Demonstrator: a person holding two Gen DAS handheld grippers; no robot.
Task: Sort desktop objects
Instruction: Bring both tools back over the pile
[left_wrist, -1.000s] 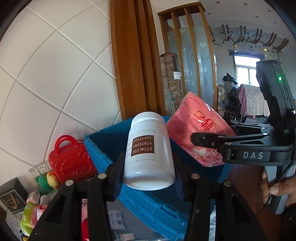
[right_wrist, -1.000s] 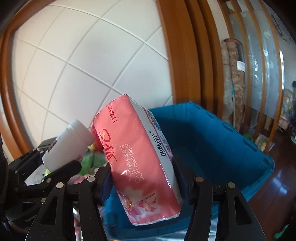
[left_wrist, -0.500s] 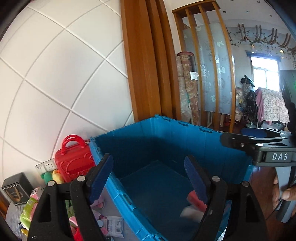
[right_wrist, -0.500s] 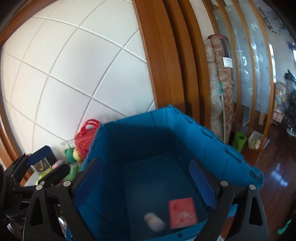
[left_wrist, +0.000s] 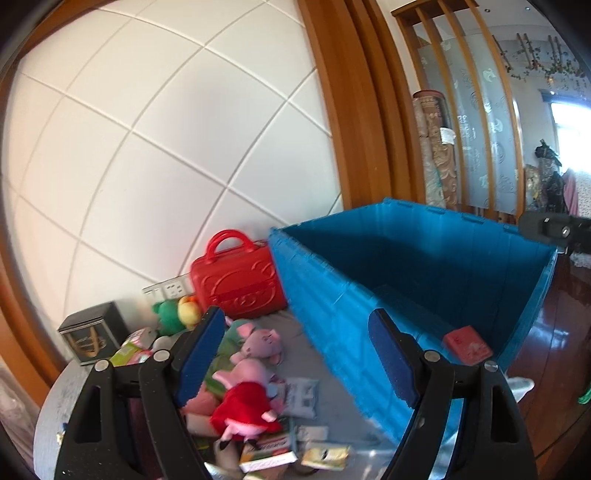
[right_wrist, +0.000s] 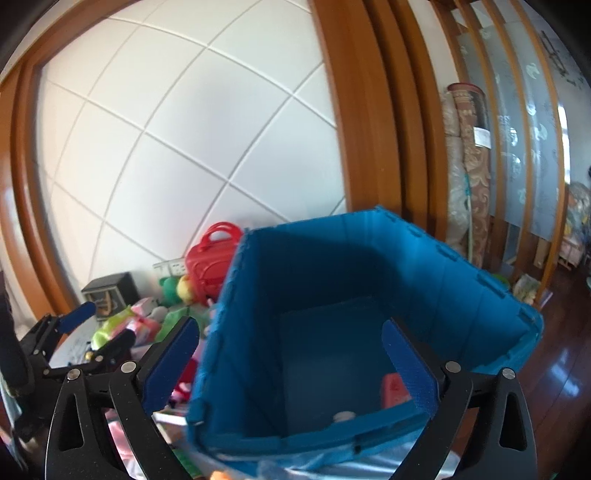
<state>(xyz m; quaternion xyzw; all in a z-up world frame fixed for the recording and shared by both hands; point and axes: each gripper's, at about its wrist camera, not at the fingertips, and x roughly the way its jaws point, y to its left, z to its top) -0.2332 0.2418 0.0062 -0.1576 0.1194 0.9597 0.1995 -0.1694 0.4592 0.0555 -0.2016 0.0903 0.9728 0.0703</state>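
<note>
A blue plastic crate (left_wrist: 332, 295) stands on the grey table; it also shows in the right wrist view (right_wrist: 229, 332). The pink tissue pack (left_wrist: 467, 343) lies on the crate floor, seen too in the right wrist view (right_wrist: 395, 389). The white bottle (right_wrist: 343, 416) lies beside it, mostly hidden by the crate's near wall. My left gripper (left_wrist: 295, 358) is open and empty, above the table at the crate's left wall. My right gripper (right_wrist: 290, 365) is open and empty above the crate's near corner. The left gripper also shows in the right wrist view (right_wrist: 99, 328).
Left of the crate lie pink pig plush toys (left_wrist: 247, 391), a red toy suitcase (left_wrist: 236, 280), a green and yellow plush (left_wrist: 177, 314), a dark tin box (left_wrist: 92, 332), and small packets (left_wrist: 306, 454). A white tiled wall (left_wrist: 147, 147) stands behind. Wooden floor (left_wrist: 565, 332) lies to the right.
Both grippers opened and dropped the white bottle and pink tissue pack into the crate. Since then the left gripper has swung left toward the toys; the right has drawn back a little.
</note>
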